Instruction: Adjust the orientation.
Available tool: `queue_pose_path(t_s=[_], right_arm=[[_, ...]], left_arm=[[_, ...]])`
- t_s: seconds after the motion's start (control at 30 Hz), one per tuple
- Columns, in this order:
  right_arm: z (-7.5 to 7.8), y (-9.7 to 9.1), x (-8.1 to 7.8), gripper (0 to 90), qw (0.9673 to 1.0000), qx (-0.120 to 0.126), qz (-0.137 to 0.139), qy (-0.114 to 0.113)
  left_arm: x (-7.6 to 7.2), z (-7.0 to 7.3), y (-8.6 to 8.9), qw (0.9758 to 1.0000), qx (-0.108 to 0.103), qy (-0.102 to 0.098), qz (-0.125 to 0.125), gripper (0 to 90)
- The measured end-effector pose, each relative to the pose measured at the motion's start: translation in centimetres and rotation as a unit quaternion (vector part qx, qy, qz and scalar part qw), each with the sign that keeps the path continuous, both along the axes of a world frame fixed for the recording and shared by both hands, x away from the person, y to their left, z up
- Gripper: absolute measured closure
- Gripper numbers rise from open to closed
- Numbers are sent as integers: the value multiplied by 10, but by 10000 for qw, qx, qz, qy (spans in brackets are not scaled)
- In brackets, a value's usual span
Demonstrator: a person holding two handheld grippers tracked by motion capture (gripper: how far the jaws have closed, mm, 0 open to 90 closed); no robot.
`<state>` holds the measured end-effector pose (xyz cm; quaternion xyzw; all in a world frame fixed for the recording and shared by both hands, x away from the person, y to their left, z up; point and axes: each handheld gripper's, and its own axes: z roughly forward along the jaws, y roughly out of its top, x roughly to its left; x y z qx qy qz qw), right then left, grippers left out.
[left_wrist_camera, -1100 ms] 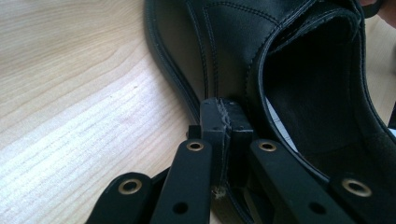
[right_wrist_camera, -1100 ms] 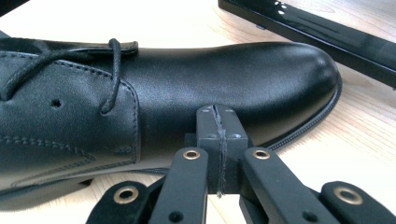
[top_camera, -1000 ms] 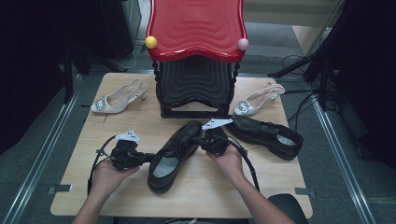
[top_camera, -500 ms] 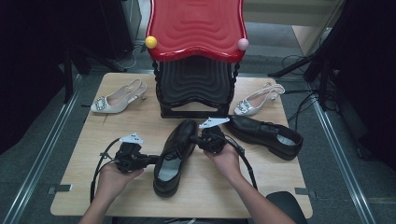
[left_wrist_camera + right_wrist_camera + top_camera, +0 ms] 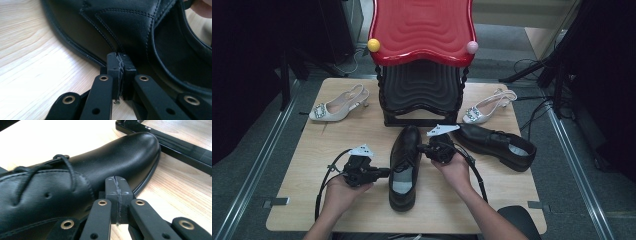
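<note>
A black leather lace-up shoe (image 5: 404, 167) lies in the middle of the wooden table (image 5: 362, 135), its toe toward the rack. My left gripper (image 5: 384, 173) is shut, and its tips rest against the shoe's left side near the opening. In the left gripper view the closed jaws (image 5: 120, 60) touch the black leather (image 5: 130, 25) with nothing between them. My right gripper (image 5: 423, 148) is shut too, pressed on the shoe's right side by the laces. In the right gripper view its tips (image 5: 116, 182) meet the shoe's upper (image 5: 100, 167).
A second black shoe (image 5: 497, 145) lies to the right. A red-topped black shoe rack (image 5: 422, 80) stands at the back, its base bar (image 5: 180, 145) near the toe. White heeled sandals lie at back left (image 5: 337, 106) and back right (image 5: 489, 106).
The black shoe has swung from a slant to lie straight, toe toward the rack. My left gripper has moved right against its side. The right gripper has stayed in place.
</note>
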<state>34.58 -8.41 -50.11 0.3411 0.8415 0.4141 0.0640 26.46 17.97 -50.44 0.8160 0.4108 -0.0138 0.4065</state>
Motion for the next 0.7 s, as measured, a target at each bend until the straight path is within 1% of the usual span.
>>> queue_pose_path(t_s=[0.07,0.13,0.2,0.27,0.3,0.37,0.4,0.43,0.47,0.5,0.57,0.63,0.67,0.7], right_arm=[[1,-2,0,900,10000,12,-2,1],[2,-4,0,892,10000,57,6,31],[5,-7,-1,872,10000,50,24,15],[8,-11,-3,849,9999,120,60,39],[10,-14,-5,831,9999,140,85,9],[14,-21,-9,762,9997,184,149,-51],[15,-24,-11,727,9996,215,164,-56],[16,-28,-13,685,9994,256,214,-94],[17,-30,-15,664,9994,240,218,-103],[18,-33,-16,637,9994,208,249,-114],[19,-40,-18,607,9994,197,272,-112],[21,-45,-19,596,9993,250,265,-101],[22,-48,-19,585,9992,293,246,-117],[23,-53,-21,581,9988,375,234,-197]], left_arm=[[1,-2,-4,10000,65,-44,22,886],[4,-3,-4,10000,-45,53,-17,884],[6,-2,-1,9999,-95,122,-58,861],[6,-1,2,9997,-170,129,-94,836],[6,1,3,9997,-177,99,-97,818],[6,4,5,9997,-224,48,-118,756],[6,5,5,9997,-184,14,-128,724],[6,6,5,9998,-151,22,-131,677],[6,7,6,9998,-128,50,-156,637],[7,8,8,9999,-90,21,-130,595],[9,10,11,9999,-107,9,-105,534],[11,12,13,9998,-143,11,-98,491],[13,12,15,9999,-151,4,-80,472],[14,12,15,9999,-149,13,-74,460]])
